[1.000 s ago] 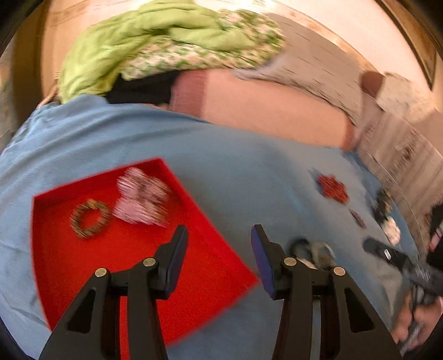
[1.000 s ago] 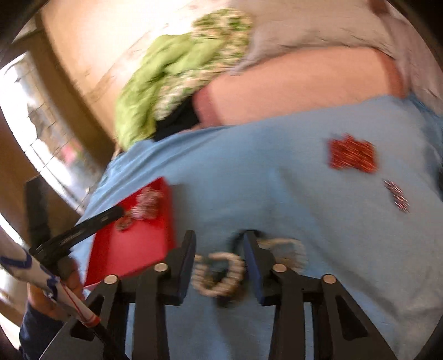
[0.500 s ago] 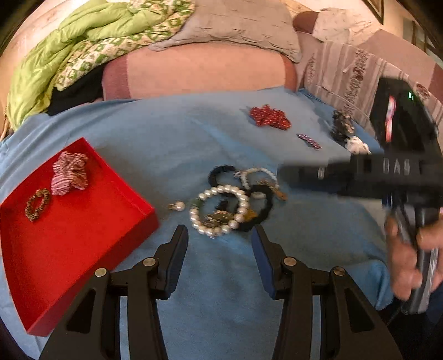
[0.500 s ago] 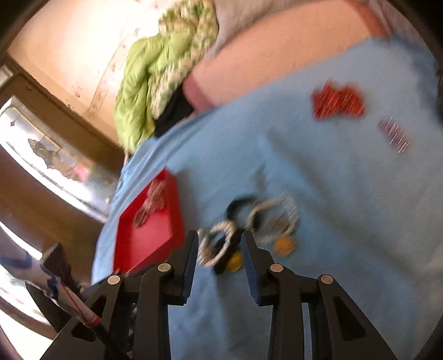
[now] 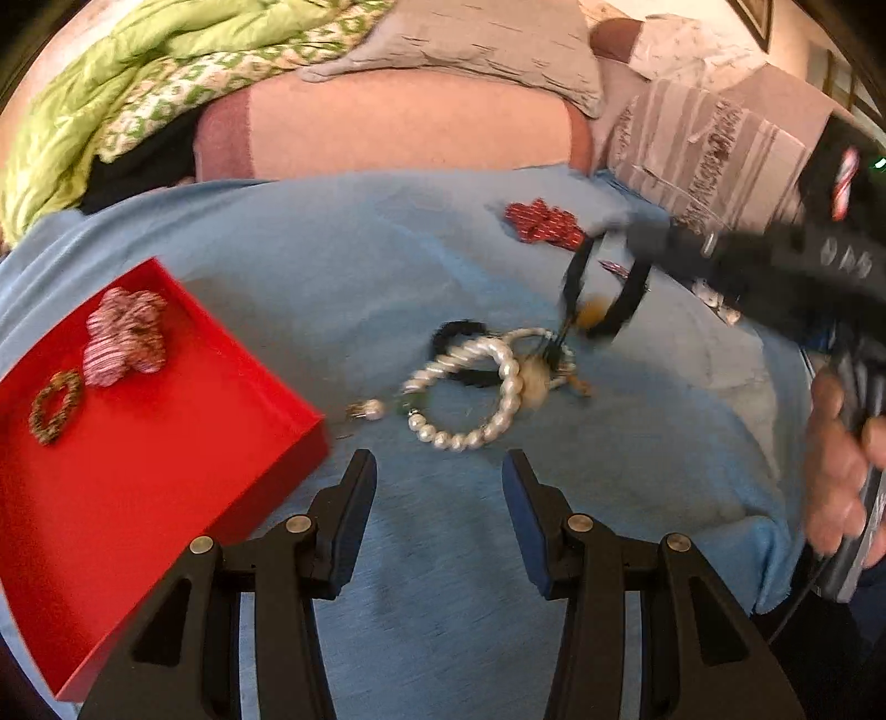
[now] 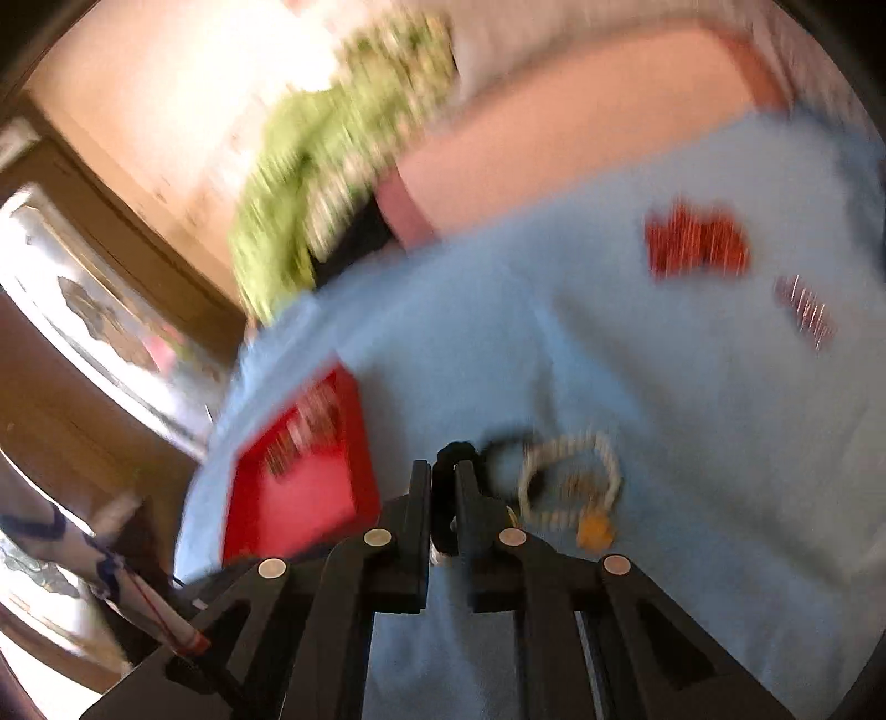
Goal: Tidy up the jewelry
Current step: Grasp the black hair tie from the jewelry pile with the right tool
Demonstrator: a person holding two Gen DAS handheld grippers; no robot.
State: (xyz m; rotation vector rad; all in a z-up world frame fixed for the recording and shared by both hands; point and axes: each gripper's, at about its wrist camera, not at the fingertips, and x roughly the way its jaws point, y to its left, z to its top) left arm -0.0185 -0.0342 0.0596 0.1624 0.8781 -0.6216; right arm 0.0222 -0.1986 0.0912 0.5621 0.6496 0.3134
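While right fingers (image 6: pixel 443 487) pinch a black band (image 5: pixel 609 288), blue cloth (image 5: pixel 498 554) covers the bed.

A blue sheet (image 5: pixel 310 266) covers the bed across the middle of the frame. Behind it, a pink bolster (image 5: pixel 410 133) runs along the top, with a green blanket (image 5: pixel 111 66) bunched upper left and a grey pillow (image 5: pixel 487 50) above it.

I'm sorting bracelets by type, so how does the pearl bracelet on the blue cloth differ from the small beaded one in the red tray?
The pearl bracelet is white, with big round beads; the beaded bracelet is dark and multicoloured, with tiny beads. The pearl one is the larger loop. It lies on the blue cloth, tangled with other pieces, while the beaded one lies apart inside the red tray. Both are closed loops lying flat.
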